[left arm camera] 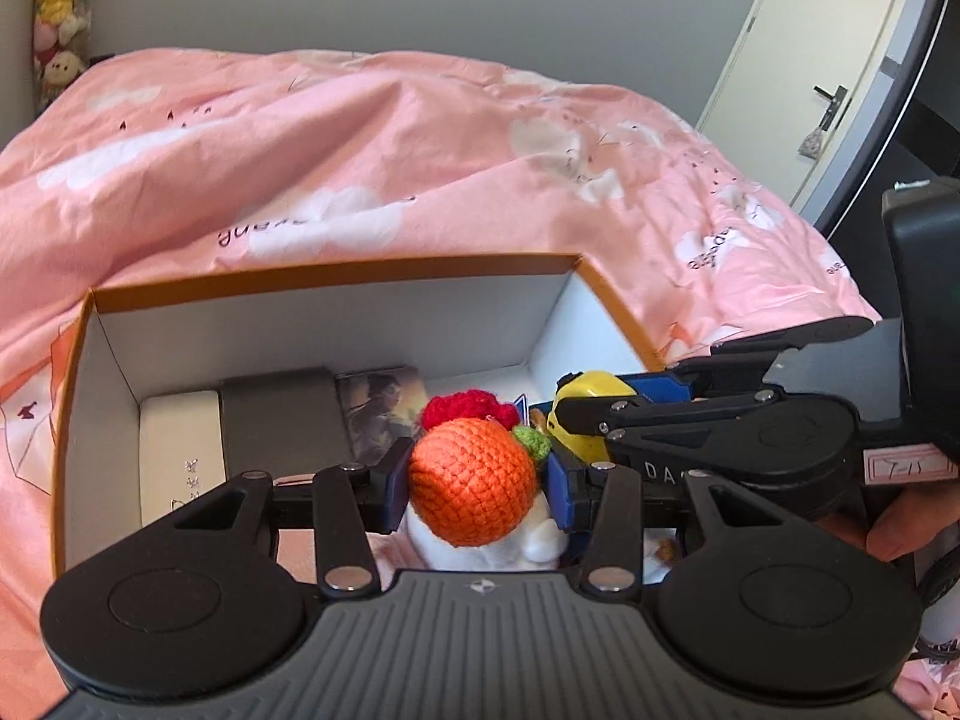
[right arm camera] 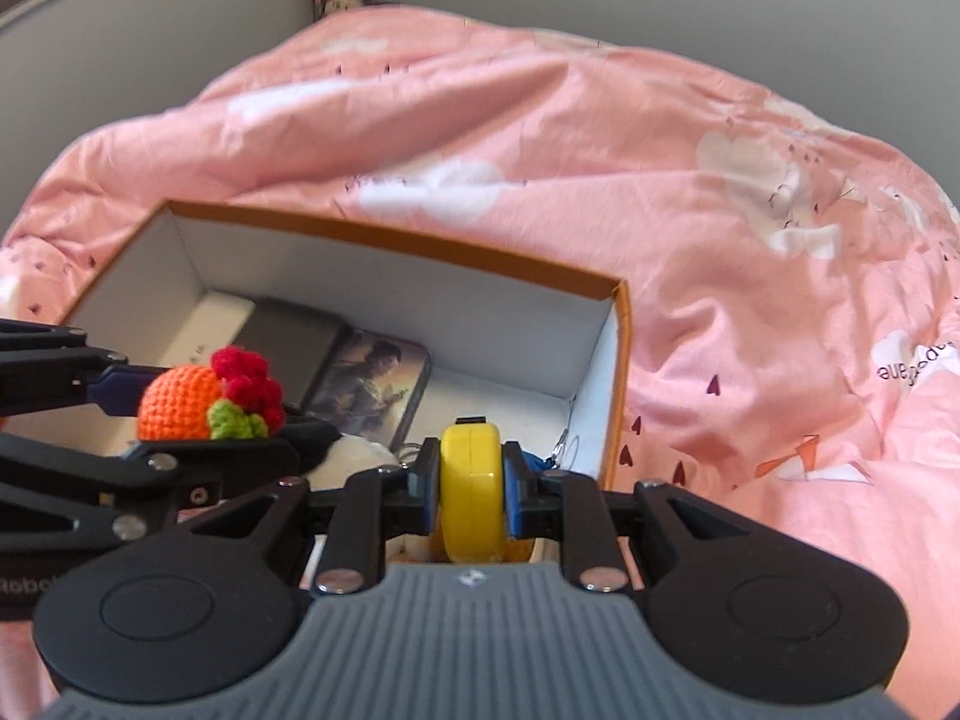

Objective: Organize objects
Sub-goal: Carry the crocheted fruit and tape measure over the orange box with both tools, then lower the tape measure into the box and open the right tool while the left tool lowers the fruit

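The left claw [left arm camera: 474,489] is clamping on an orange crochet ball [left arm camera: 471,480], and the right claw [right arm camera: 471,480] is squeezing a yellow tape [right arm camera: 471,489]. Both are hanging over the near end of an open box [left arm camera: 336,276] that is lying on a pink quilt [left arm camera: 360,150]. Inside, a white case [left arm camera: 180,450], a grey case [left arm camera: 282,420] and a card pack [left arm camera: 381,414] are lying side by side, and a white plush [right arm camera: 360,456] is sitting under the claws.

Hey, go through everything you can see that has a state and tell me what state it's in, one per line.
Left claw: shut on the crochet orange, above the box.
Right claw: shut on the yellow tape measure, above the box.
Cardboard box: open, lidless, partly filled.
Door: closed.
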Motion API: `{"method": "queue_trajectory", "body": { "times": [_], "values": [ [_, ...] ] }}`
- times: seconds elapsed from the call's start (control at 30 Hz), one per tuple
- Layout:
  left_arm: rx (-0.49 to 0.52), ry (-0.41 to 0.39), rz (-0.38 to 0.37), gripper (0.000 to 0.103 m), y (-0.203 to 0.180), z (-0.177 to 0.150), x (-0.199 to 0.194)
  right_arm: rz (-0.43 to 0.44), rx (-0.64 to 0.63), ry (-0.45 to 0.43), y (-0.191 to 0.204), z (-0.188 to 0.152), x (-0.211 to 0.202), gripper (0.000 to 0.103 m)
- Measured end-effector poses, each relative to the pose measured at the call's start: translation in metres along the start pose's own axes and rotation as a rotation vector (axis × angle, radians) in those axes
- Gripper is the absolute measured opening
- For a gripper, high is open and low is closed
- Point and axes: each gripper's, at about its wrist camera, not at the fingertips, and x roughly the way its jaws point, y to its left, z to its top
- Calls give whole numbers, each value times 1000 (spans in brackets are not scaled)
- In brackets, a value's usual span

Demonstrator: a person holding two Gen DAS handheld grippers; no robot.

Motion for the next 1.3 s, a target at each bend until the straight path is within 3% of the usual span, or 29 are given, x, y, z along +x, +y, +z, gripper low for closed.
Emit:
{"method": "queue_trajectory", "body": {
  "times": [0.23, 0.63, 1.0, 1.3],
  "values": [
    [-43, 29, 3, 50, 20, 10, 15, -16, -15, 25, -3, 19, 19, 21],
    [-15, 33, 23, 50, 26, 27, 32, -26, -3, 64, -9, 48, 57, 21],
    [-13, 62, 59, 50, 39, 30, 43, -107, -194, 157, 14, 50, 93, 21],
    [-9, 70, 54, 50, 38, 31, 46, -141, -299, 167, 20, 43, 93, 22]
  ]
}}
